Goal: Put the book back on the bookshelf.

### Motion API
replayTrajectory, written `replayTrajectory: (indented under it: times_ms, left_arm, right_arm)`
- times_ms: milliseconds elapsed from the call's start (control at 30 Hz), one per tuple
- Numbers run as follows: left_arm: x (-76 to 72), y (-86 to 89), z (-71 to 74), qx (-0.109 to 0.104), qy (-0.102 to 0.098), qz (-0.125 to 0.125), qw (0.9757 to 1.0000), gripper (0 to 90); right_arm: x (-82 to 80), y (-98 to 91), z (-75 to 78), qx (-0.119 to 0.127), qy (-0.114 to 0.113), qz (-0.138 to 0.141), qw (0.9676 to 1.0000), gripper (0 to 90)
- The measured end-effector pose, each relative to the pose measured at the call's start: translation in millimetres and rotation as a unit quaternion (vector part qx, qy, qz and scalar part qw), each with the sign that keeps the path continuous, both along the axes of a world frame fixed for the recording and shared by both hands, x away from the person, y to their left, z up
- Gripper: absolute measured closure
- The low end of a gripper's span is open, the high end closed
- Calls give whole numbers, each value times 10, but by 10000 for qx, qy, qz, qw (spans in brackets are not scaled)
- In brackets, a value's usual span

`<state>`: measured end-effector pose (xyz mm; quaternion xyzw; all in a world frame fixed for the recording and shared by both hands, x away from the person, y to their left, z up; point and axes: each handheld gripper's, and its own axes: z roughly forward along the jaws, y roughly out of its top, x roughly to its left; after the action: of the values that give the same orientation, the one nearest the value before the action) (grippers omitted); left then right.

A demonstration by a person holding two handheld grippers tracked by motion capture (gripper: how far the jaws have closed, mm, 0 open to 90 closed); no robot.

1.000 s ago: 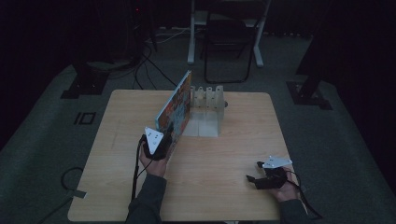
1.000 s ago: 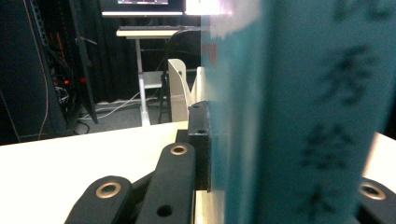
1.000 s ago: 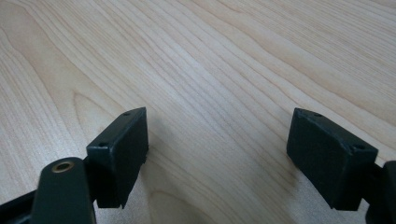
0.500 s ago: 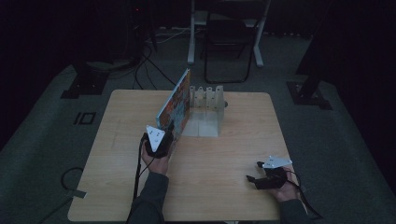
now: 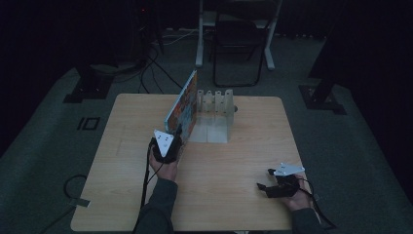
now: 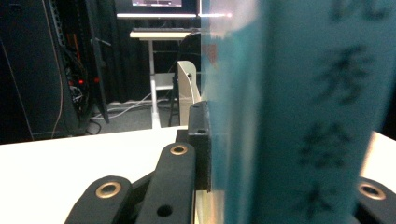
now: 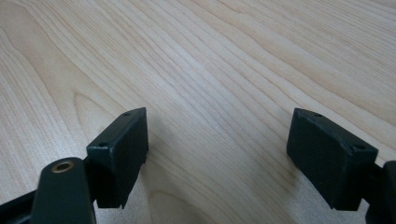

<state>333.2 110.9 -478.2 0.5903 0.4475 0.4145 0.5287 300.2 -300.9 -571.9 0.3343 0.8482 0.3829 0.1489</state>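
Note:
A thin picture book [image 5: 182, 105] with a colourful cover stands on its edge on the wooden table [image 5: 243, 161], its far end beside a white slotted rack [image 5: 216, 117]. My left gripper [image 5: 175, 140] is shut on the book's near end. In the left gripper view the teal spine [image 6: 299, 116] sits between the black jaws, and one pad [image 6: 200, 140] presses on the cover. My right gripper [image 5: 263, 187] lies near the table's front right, open. Its jaws stand wide apart over bare wood [image 7: 217, 149].
Beyond the far edge of the table stand a folding chair [image 5: 238, 44] and a desk leg [image 5: 199, 34], with cables on the dark floor at the left. The rack's white upright [image 6: 189, 88] shows just past the book.
My left gripper and the book have crept very slightly toward the rack. The right gripper has stayed where it was.

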Motion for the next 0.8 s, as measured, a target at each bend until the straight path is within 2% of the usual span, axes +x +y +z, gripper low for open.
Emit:
replayTrajectory:
  times_ms: [800]
  left_arm:
    - [65,-55,-19,38,-49,116,9999,811]
  right_arm:
    - [1,0,0,-2,-3,7,10000,202]
